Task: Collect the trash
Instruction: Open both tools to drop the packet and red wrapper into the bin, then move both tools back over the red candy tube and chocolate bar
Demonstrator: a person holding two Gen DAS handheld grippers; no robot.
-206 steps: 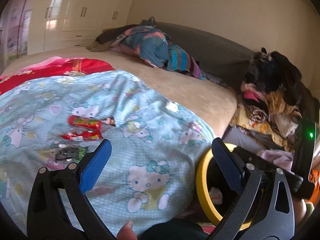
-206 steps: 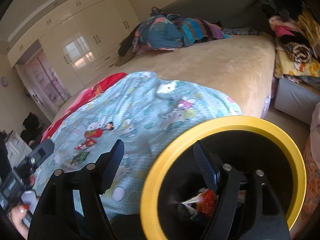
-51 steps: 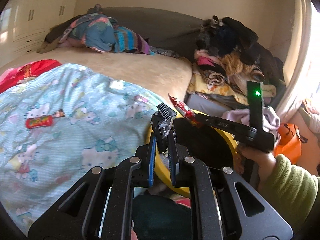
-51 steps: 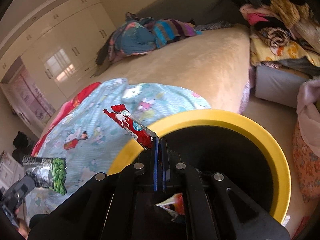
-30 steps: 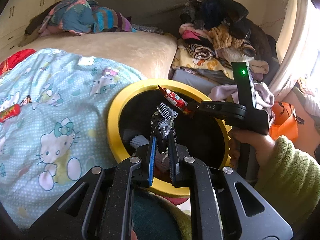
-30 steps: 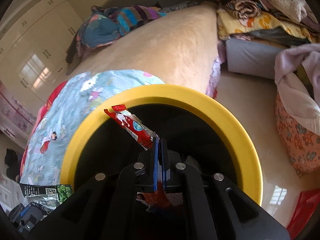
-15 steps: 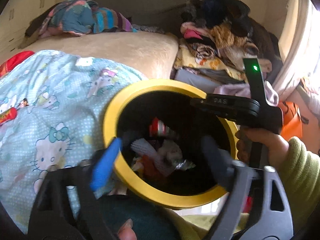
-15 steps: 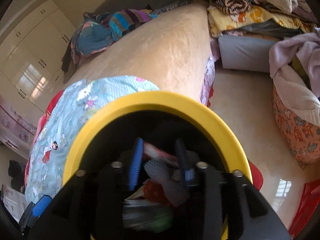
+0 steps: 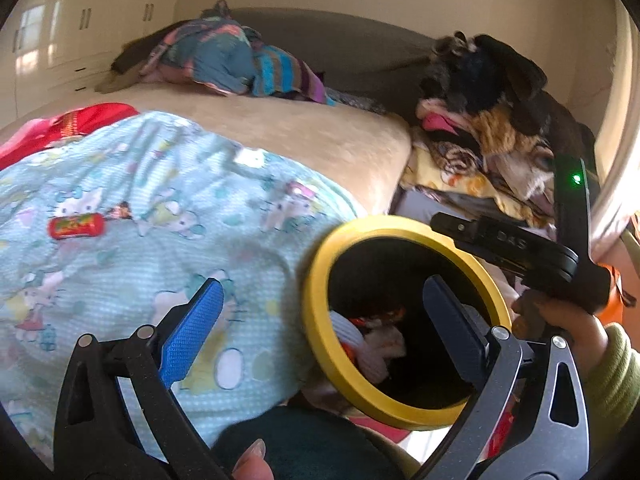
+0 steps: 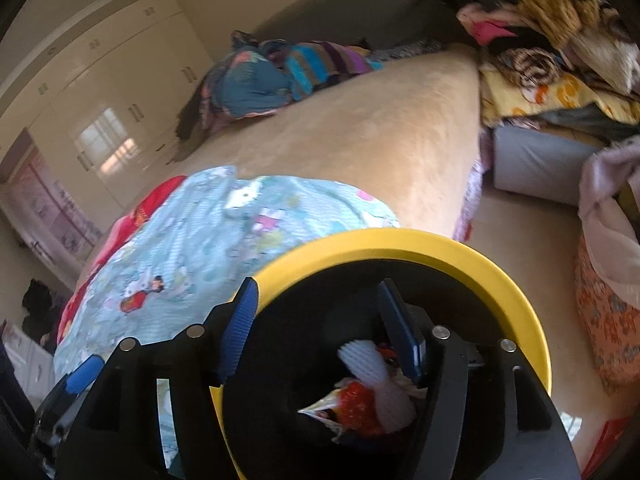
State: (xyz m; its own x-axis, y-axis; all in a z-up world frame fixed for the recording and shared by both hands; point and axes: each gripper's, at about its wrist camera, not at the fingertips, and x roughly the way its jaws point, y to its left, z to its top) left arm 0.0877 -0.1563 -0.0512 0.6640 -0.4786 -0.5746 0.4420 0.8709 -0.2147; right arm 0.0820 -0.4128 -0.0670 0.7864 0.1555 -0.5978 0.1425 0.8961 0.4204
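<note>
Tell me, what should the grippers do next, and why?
Probably the left gripper should head for the red wrapper on the blue cartoon blanket. Its jaws are opening with nothing between them, and so are the right gripper's. The yellow-rimmed bin already holds trash, and that wrapper is the only litter clearly visible on the bed.

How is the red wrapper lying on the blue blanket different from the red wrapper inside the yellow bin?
The red wrapper on the blanket lies flat and alone on the blue blanket, not yet collected. The red wrapper in the bin sits crumpled among other trash, partly under a white foam net, inside the yellow bin. Both are red snack wrappers.
</note>
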